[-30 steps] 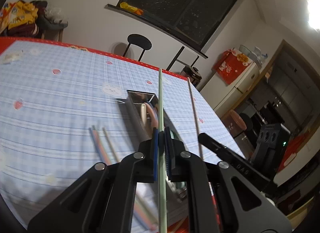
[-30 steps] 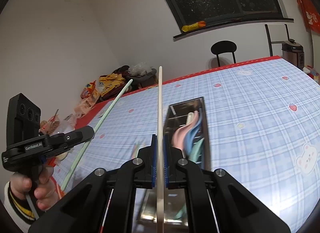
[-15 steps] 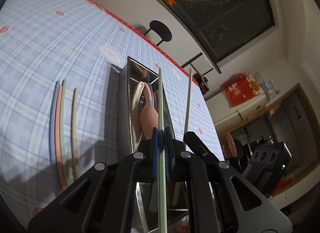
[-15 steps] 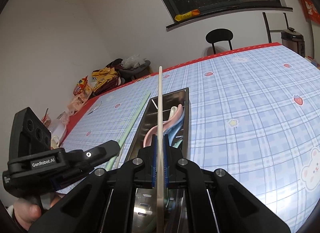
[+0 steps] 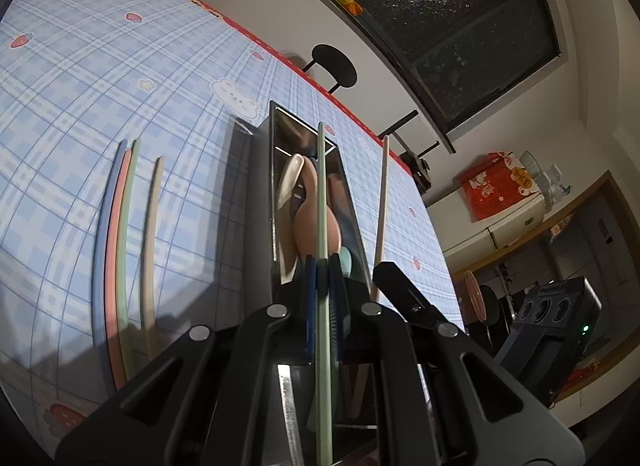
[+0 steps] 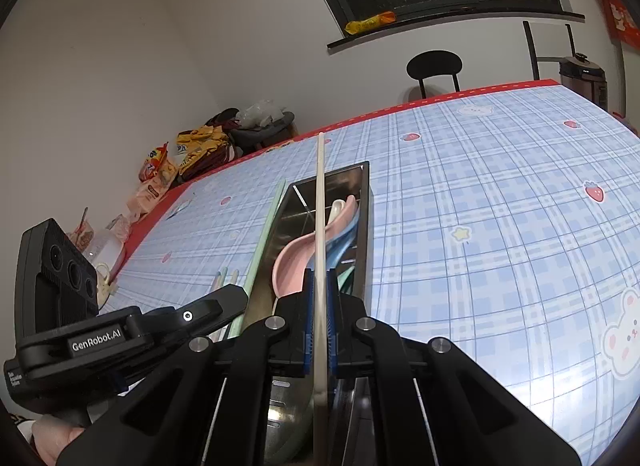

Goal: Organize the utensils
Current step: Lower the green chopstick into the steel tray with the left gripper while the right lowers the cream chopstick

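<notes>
My left gripper [image 5: 323, 270] is shut on a pale green chopstick [image 5: 322, 193] that runs lengthwise over the steel utensil tray [image 5: 275, 169]. My right gripper [image 6: 319, 282] is shut on a beige chopstick [image 6: 320, 201], also held along the steel tray [image 6: 362, 225]. In the left wrist view the beige chopstick [image 5: 382, 193] and the right gripper's finger [image 5: 404, 294] show just to the right. The tray holds pink [image 6: 290, 266], white and blue spoons. Several chopsticks [image 5: 124, 225], blue, pink, green and beige, lie on the cloth left of the tray.
The table [image 6: 500, 205] wears a blue plaid cloth with a red border. Snack bags [image 6: 196, 153] are piled at its far left edge. A black stool [image 6: 434, 65] stands behind the table. A person's hand [image 6: 48, 432] grips the left tool's handle.
Both grippers came down toward the tray with their chopsticks, and the left one rolled. The green chopstick now lies along the tray's length instead of standing above it.
</notes>
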`<state>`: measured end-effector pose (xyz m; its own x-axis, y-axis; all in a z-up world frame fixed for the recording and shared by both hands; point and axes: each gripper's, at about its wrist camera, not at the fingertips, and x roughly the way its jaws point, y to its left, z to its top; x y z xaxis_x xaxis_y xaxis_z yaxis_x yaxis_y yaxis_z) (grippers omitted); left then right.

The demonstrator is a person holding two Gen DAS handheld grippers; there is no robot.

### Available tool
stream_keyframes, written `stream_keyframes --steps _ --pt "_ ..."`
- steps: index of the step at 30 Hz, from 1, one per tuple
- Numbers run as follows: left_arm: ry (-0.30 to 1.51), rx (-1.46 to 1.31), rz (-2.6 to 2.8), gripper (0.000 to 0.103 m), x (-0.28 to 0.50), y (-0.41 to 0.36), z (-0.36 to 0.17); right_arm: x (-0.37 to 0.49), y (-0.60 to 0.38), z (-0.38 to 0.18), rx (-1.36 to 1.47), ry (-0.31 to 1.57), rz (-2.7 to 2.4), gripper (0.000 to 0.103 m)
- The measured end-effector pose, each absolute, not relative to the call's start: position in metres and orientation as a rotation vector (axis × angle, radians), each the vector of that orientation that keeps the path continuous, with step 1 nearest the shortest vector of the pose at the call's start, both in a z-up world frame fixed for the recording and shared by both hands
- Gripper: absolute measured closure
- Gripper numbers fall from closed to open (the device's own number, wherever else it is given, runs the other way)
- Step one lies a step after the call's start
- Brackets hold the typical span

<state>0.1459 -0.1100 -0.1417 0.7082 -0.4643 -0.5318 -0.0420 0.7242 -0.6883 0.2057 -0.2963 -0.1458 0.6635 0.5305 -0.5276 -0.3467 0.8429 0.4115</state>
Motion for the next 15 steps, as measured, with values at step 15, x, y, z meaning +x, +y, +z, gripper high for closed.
stream_keyframes --steps 15 --pt "0.78 -0.687 -0.238 0.095 0.1515 -0.1115 -0.1462 0.2082 -0.2966 -0.1499 0.287 0.696 0.492 0.097"
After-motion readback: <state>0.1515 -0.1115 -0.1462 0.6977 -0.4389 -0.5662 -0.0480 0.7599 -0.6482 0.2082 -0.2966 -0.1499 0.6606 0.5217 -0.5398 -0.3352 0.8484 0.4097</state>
